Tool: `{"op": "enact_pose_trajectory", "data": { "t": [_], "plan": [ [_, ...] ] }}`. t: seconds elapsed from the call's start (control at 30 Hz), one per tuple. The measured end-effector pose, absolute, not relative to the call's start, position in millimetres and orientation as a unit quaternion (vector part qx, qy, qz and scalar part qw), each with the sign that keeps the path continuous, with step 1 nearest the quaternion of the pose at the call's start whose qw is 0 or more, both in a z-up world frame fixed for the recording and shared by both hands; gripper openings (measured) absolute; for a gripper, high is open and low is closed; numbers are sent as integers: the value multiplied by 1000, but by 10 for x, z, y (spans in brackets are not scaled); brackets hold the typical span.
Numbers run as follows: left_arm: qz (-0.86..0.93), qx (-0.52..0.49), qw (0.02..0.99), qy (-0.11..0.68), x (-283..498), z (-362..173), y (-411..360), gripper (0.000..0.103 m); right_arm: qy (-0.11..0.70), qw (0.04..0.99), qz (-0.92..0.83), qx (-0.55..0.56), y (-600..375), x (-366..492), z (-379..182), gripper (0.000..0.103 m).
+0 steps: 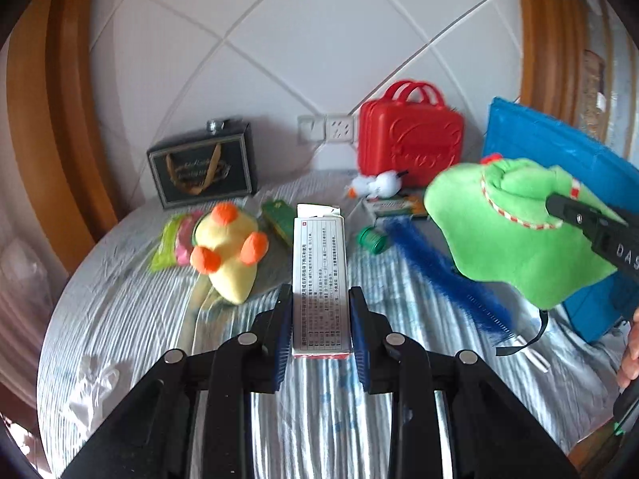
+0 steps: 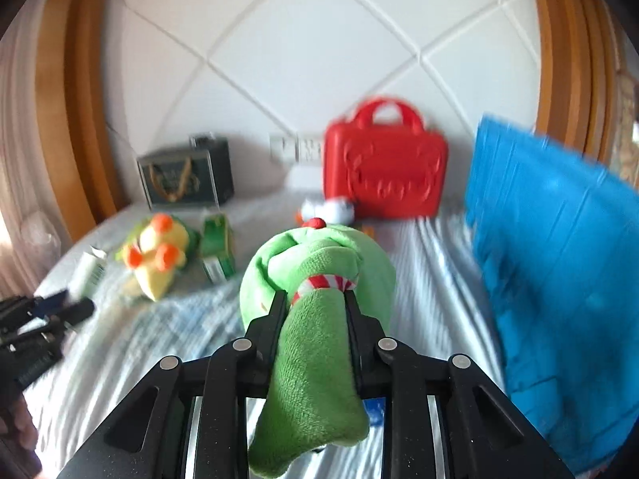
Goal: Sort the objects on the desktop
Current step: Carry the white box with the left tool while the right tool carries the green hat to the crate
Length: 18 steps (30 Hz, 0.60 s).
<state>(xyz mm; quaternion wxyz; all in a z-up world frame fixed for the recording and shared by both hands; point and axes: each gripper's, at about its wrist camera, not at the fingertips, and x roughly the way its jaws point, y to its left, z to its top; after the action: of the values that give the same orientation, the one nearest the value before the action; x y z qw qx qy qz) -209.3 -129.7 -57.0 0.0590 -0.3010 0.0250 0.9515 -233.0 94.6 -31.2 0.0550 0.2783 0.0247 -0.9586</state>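
The white medicine box (image 1: pixel 318 279) is clamped lengthwise in the left tool (image 1: pixel 318 323), and the green plush toy (image 2: pixel 315 319) is pinched by a limb in the right tool (image 2: pixel 315 311), both above the striped surface (image 1: pixel 120 311). Carry each level and clear of the yellow plush duck (image 1: pixel 227 251) and blue bag (image 2: pixel 551 259); the plush hangs loose, so avoid swinging.

a white padded wall panel (image 1: pixel 319 40) with diagonal seams rises behind the table, framed by curved wooden trim (image 1: pixel 60 139) on both sides. a wall socket (image 1: pixel 327 128) (two white plates side by side) sits low on it. a striped, wrinkled cloth (image 1: pixel 120 319) covers the table.
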Motion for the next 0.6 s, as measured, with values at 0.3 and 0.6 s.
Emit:
{"op": "enact_pose_trajectory", "data": {
  "t": [0.3,0.6],
  "plan": [
    [967,-215,127,40,-1942,100,-595,26,37,-17,-987,156,1247,-1818,679,25],
    [968,-146,198,48,-1825,652,1020,26,32,-111,-990,76,2514,-1404,1242,25]
  ]
}}
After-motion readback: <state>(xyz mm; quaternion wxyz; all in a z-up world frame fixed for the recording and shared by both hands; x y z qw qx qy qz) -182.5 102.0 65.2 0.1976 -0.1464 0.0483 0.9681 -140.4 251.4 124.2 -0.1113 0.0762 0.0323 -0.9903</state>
